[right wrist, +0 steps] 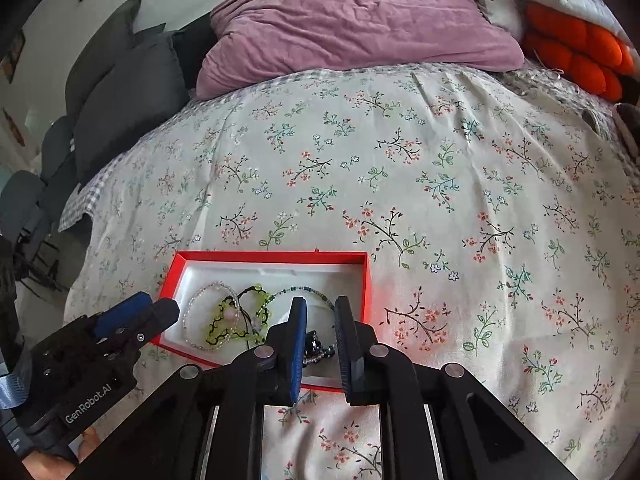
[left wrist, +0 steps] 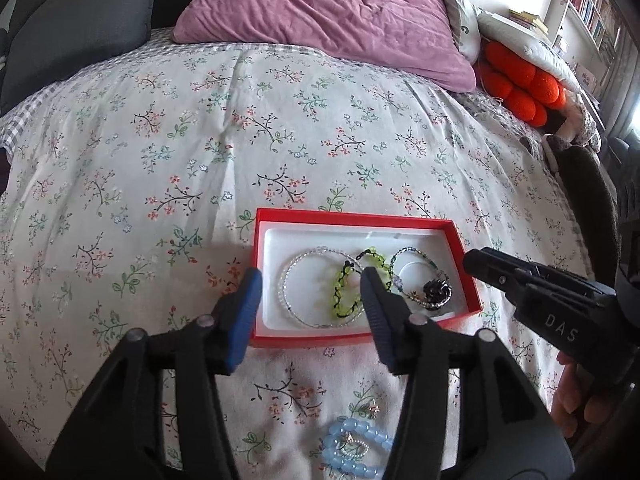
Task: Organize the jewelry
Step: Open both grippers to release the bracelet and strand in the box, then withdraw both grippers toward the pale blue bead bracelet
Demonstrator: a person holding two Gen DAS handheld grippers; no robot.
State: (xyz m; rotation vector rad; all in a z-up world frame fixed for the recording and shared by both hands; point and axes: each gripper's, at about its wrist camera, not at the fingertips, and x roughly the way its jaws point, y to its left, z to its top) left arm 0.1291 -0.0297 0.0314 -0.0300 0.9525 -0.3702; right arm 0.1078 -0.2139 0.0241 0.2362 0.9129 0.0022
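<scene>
A red box (left wrist: 464, 264) with a white lining lies on the floral bedspread; it also shows in the right wrist view (right wrist: 366, 280). Inside lie a clear bead bracelet (left wrist: 289, 276), a neon green and black bracelet (left wrist: 345, 280), a green bead strand (left wrist: 416, 252) and a dark metal piece (left wrist: 438, 292). A light blue bead bracelet (left wrist: 356, 448) lies on the bedspread in front of the box, with small metal pieces beside it. My left gripper (left wrist: 310, 288) is open and empty above the box's near edge. My right gripper (right wrist: 320, 312) is partly open and empty over the box's right end.
The floral bedspread (left wrist: 200, 140) covers the bed. A purple pillow (left wrist: 320, 12), grey cushions (left wrist: 76, 28) and an orange knotted cushion (left wrist: 520, 84) lie at the far side. Bookshelves (left wrist: 592, 12) stand at the far right.
</scene>
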